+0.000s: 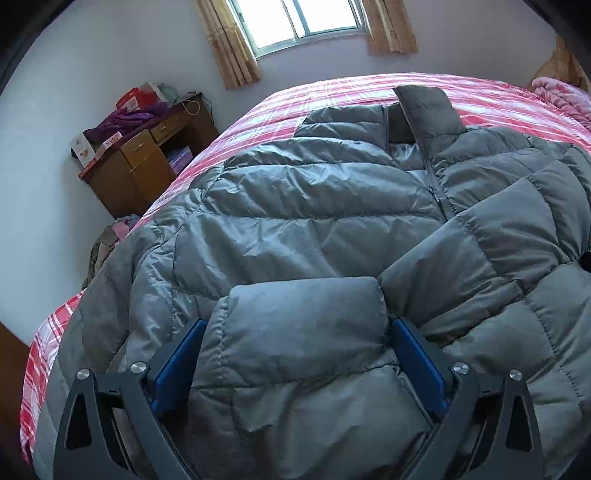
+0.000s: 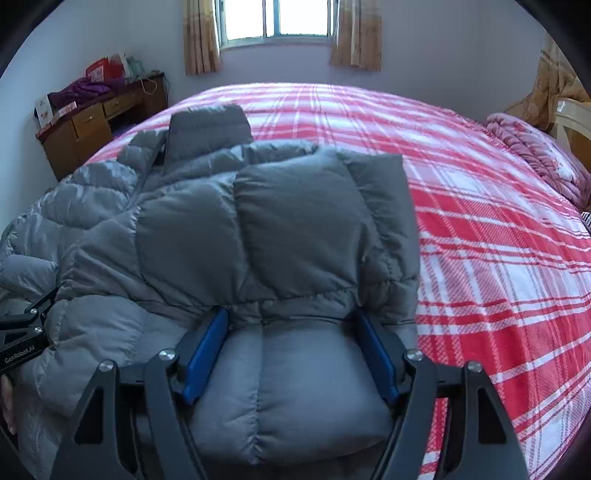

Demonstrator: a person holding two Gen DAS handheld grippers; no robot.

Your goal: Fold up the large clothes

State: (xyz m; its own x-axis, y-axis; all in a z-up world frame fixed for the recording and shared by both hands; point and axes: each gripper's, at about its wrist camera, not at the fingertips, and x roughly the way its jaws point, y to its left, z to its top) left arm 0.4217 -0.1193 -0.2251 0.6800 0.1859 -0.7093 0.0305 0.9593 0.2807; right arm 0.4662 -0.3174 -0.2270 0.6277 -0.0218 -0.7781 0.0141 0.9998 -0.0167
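Red-and-white plaid bedding (image 2: 498,206) covers the bed under a curtained window (image 2: 277,18). Low over it, the left tongs (image 1: 297,354) stand wide around a folded-in sleeve end of the grey puffer jacket (image 1: 314,206). The right tongs (image 2: 291,350) straddle another padded fold, also spread wide. Quilted and zipped, the jacket lies face-up on the bed.

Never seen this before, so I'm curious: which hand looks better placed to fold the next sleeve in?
Probably right: its tool straddles the sleeve at the jacket's outer edge, beside bare bedcover. The left sleeve already lies on the jacket.
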